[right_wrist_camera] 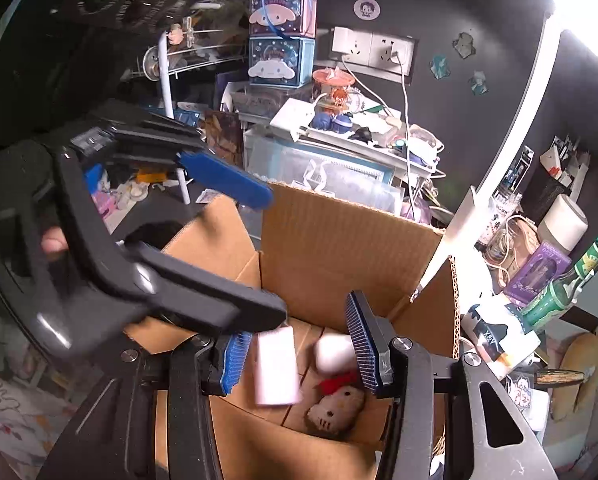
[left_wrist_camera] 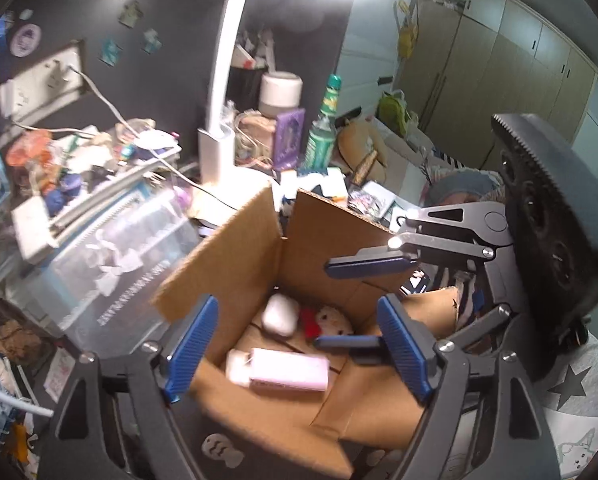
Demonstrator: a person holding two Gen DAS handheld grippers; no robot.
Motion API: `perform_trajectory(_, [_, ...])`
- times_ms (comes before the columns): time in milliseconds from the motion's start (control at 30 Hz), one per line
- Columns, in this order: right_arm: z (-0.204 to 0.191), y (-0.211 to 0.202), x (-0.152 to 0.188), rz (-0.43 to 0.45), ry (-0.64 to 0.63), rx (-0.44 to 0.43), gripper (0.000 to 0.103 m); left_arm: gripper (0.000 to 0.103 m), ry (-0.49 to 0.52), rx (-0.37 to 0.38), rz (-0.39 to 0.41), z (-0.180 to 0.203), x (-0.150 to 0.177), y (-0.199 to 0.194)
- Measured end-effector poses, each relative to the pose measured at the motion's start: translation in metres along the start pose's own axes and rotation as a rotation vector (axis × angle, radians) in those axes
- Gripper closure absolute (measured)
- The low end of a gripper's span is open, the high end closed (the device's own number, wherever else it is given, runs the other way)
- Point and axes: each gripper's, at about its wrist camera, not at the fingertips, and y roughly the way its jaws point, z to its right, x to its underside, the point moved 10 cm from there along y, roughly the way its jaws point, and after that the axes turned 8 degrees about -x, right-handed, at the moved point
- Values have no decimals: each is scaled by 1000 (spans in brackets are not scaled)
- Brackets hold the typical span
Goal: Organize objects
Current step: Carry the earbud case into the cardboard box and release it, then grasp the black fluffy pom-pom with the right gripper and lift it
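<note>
Hovering over the open cardboard box [left_wrist_camera: 331, 240], your left gripper [left_wrist_camera: 299, 348] has its blue-padded jaws spread wide with nothing between them. In the left wrist view, the pale pink rectangular case [left_wrist_camera: 283, 370] lies flat on the box floor near the box's near edge, blurred, its long axis running left to right, with a lighter cap-like end toward the left. Beyond it, toward the box's far wall, sit a white rounded case [left_wrist_camera: 279, 314], then a small plush toy [left_wrist_camera: 331, 322] with a red bow [left_wrist_camera: 309, 320] and a cream face.

Your right gripper [right_wrist_camera: 299, 354] is likewise wide open and grips nothing; in the left wrist view it reaches in over the box's right edge. In the right wrist view, the pink case [right_wrist_camera: 277, 366] shows between its jaws, long axis running near to far, untouched by either pad. The white case [right_wrist_camera: 333, 352] lies just right of it, partly behind the right pad, and the plush toy [right_wrist_camera: 335, 410] lies face up toward the near edge.

The box flaps stand up. A clear plastic bin [left_wrist_camera: 111, 256] stands left of the box, a white lamp [left_wrist_camera: 219, 120] beyond it.
</note>
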Motion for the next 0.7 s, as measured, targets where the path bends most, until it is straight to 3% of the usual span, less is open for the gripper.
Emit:
perform_trajectory(200, [-25, -1, -14, 28, -26, -32, 61, 18, -53, -72, 89, -33, 16, -51])
perform_trajectory(400, [-94, 4, -37, 85, -100, -157, 61, 15, -125, -185, 150, -75, 55, -97])
perform_trajectory(533, [-151, 24, -40, 76, -155, -260, 60, 14, -208, -239, 188, -103, 91, -117])
perform_trajectory(700, [-202, 73, -27, 4, -135, -380, 46, 14, -315, -293, 186, -136, 148, -122])
